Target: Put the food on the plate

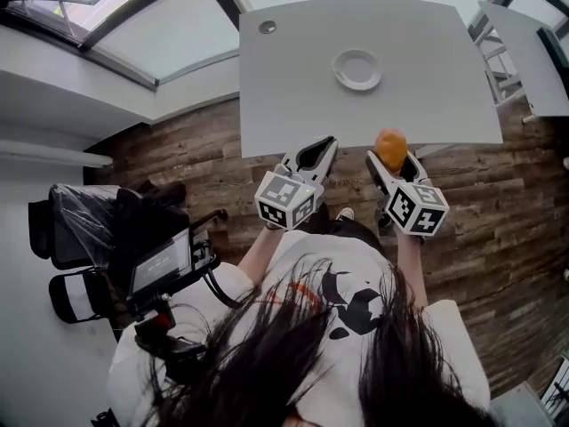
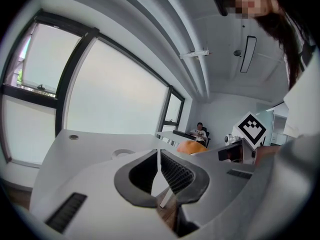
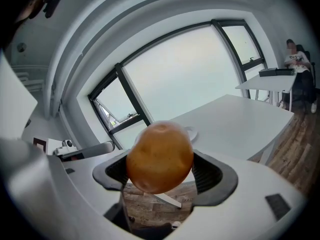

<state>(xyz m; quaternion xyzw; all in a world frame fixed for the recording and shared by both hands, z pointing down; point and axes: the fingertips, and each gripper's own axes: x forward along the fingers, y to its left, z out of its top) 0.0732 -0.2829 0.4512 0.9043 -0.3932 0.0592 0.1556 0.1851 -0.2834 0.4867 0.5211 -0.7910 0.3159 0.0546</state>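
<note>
A white plate [image 1: 357, 69] lies at the middle of the grey table [image 1: 293, 96]; it also shows small as the plate [image 2: 122, 153] and the plate [image 3: 192, 132] behind the food. A round orange-brown food item, like a potato [image 1: 390, 148] [image 3: 160, 156], is held in the air just short of the table's near edge. My right gripper [image 1: 389, 156] [image 3: 160, 171] is shut on it. My left gripper [image 1: 327, 144] [image 2: 159, 156] hovers beside it at the same edge, jaws shut on nothing. The potato [image 2: 190, 146] peeks past the left gripper.
A cable hole [image 1: 268, 27] sits in the table's far left corner. Another table [image 1: 533, 52] stands at the right. A chair with black gear [image 1: 116, 238] is at my left on the wooden floor. A person [image 3: 296, 59] sits far off by another desk.
</note>
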